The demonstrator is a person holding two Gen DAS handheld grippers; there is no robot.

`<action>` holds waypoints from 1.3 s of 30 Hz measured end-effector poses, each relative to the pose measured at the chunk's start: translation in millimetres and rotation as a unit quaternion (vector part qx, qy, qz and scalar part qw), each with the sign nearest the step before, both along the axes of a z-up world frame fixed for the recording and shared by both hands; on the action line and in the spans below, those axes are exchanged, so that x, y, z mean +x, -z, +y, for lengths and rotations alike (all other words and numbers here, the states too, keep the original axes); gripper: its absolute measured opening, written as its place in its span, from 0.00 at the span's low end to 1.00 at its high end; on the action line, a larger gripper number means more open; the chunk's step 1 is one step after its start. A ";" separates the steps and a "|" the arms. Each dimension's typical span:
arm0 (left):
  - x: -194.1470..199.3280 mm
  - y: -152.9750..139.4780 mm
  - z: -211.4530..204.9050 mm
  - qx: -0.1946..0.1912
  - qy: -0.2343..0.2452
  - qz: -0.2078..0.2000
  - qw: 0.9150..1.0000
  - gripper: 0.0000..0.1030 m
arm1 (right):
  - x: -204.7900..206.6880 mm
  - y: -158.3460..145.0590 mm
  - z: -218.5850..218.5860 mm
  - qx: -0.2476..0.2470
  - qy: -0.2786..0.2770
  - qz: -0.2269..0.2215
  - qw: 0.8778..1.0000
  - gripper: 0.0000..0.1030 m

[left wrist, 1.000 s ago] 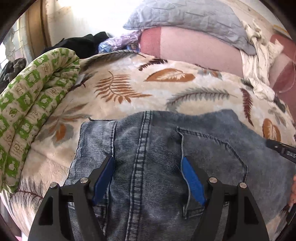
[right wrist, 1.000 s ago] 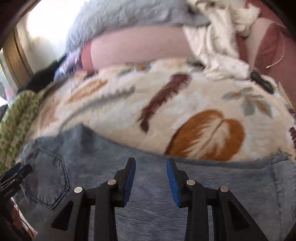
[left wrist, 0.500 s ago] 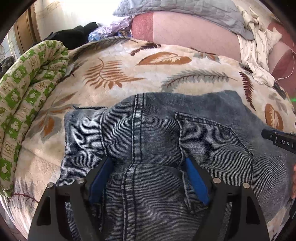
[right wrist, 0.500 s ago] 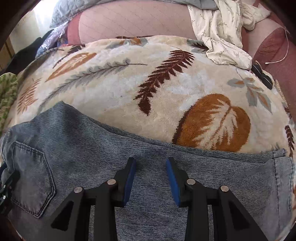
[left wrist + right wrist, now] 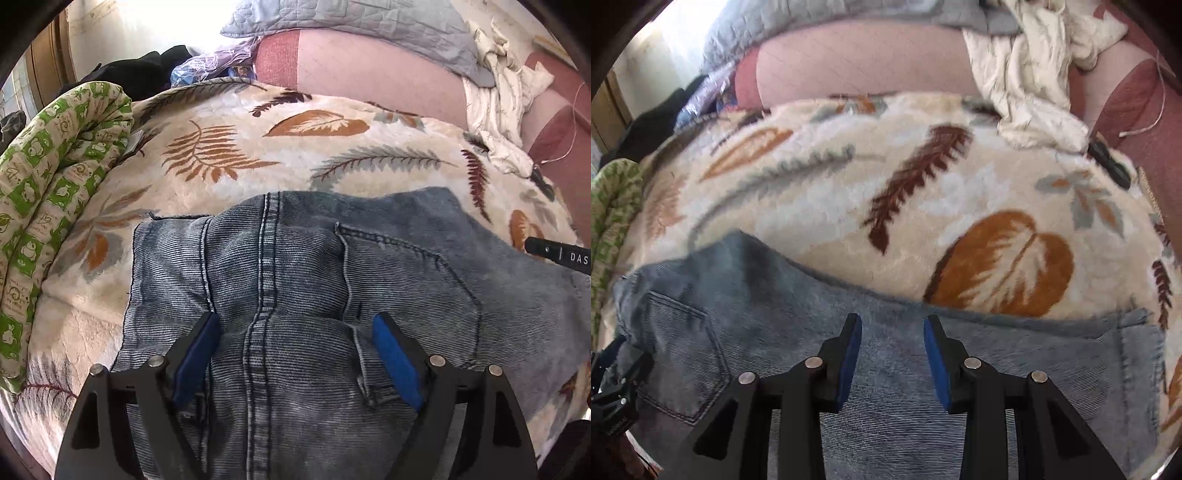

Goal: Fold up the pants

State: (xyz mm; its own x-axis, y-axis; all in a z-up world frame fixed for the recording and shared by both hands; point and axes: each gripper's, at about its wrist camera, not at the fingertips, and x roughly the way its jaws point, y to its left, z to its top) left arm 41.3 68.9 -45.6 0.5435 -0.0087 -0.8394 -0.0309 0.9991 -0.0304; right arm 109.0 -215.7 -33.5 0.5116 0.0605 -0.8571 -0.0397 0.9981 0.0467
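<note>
Here the left gripper stands wide over the pants; the right gripper, half open, holds nothing

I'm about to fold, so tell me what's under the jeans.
The jeans lie on a cream leaf-print blanket, which shows all around their edges. Whatever sits directly beneath the denim is covered and cannot be seen.

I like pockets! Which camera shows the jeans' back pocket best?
The left wrist view: the back pocket is sharp, its stitching nearly all visible. The right wrist view shows it blurred, near the left edge.
</note>
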 end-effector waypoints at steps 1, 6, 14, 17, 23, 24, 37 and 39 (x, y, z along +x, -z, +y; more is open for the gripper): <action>-0.4 -2.3 1.6 -0.003 0.000 -0.003 1.000 0.82 | -0.1 -6.1 -0.1 0.000 -0.003 -0.005 1.000 0.38; -2.1 -8.8 6.9 -0.019 -0.006 -0.008 1.000 0.82 | 6.7 -29.6 5.4 0.011 -0.019 -0.019 1.000 0.38; -4.6 -21.0 8.0 0.002 0.005 -0.032 0.999 0.82 | 17.2 -47.5 37.5 0.053 -0.070 -0.018 0.996 0.38; -1.4 -18.9 15.5 -0.007 -0.004 -0.027 1.000 0.82 | 23.2 -48.2 51.3 0.062 -0.090 -0.013 0.994 0.38; 0.1 -15.5 13.6 -0.013 0.004 -0.021 1.000 0.82 | 35.2 -41.1 66.8 0.057 -0.112 0.006 0.992 0.38; -0.2 -14.8 11.8 -0.012 0.007 -0.020 1.000 0.82 | 38.1 -38.0 70.0 0.057 -0.115 0.010 0.992 0.38; -14.7 -18.0 -17.0 -0.034 0.086 -0.009 0.996 0.82 | 68.2 -25.0 109.7 0.055 -0.141 0.011 0.988 0.63; -17.7 -20.7 -16.2 -0.048 0.089 -0.010 0.995 0.82 | 73.5 -22.3 113.8 0.046 -0.142 0.013 0.989 0.63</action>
State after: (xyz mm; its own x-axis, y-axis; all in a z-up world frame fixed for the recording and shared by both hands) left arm 23.7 52.8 -25.0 0.5421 -0.1863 -0.8194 0.1484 0.9810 -0.1248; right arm 182.5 -101.8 -11.2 0.4407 0.2767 -0.8540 -0.3150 0.9385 0.1415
